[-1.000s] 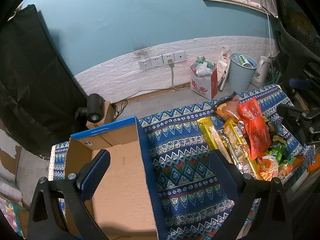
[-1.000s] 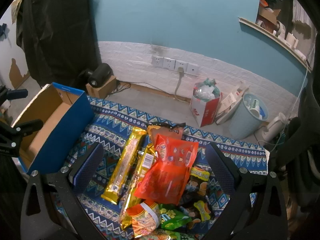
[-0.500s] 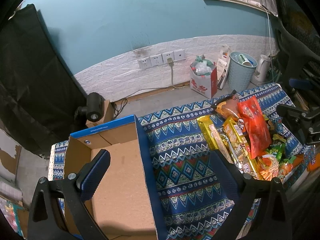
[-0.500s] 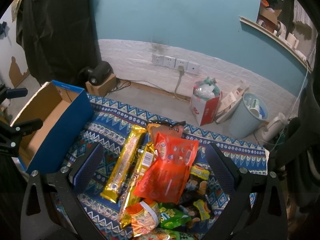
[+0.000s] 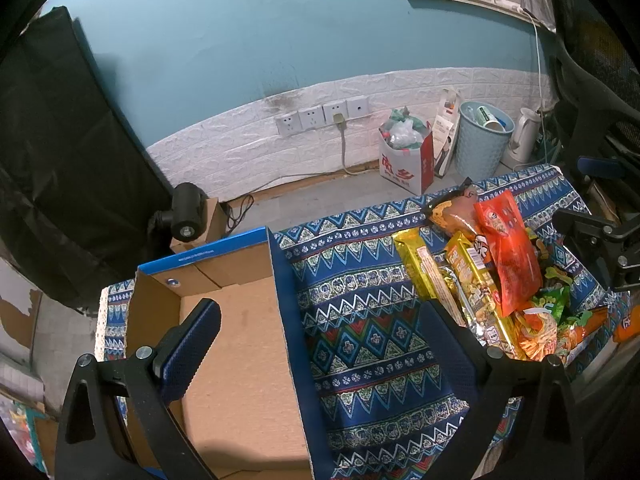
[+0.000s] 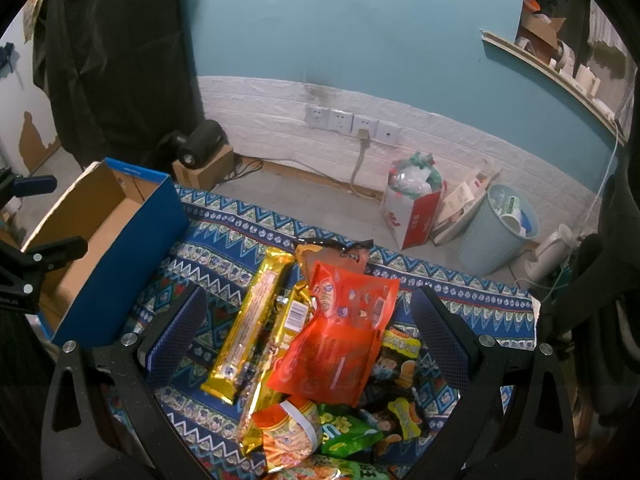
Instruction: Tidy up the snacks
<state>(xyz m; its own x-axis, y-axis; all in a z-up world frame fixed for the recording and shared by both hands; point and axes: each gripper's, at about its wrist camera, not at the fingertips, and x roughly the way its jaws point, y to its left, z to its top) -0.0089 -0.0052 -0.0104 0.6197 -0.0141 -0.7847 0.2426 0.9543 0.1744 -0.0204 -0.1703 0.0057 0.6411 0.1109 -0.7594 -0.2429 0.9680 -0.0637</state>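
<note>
A pile of snack packets lies on the patterned blue cloth [image 5: 360, 320]: a red-orange bag [image 6: 340, 336] on top, a long gold packet [image 6: 252, 316], a second gold packet [image 6: 288, 320], a brown bag [image 6: 332, 256], and green and orange packets [image 6: 344, 436] at the near edge. The red bag also shows in the left wrist view [image 5: 508, 248]. An empty blue cardboard box [image 5: 236, 356] stands at the left of the cloth; it also shows in the right wrist view [image 6: 108, 252]. My left gripper [image 5: 320, 332] is open, straddling the box's right wall. My right gripper [image 6: 308, 328] is open above the pile.
Beyond the table on the floor stand a red-and-white paper bag [image 5: 408, 160], a light blue bin [image 5: 480, 144], a white kettle [image 5: 524, 140] and a black camera on a small box [image 5: 188, 216]. A wall with sockets [image 5: 320, 116] lies behind. A black chair [image 5: 596, 80] is at the right.
Both views have shifted only slightly; the right gripper has drifted a little over the pile. Both grippers stay open and empty.
</note>
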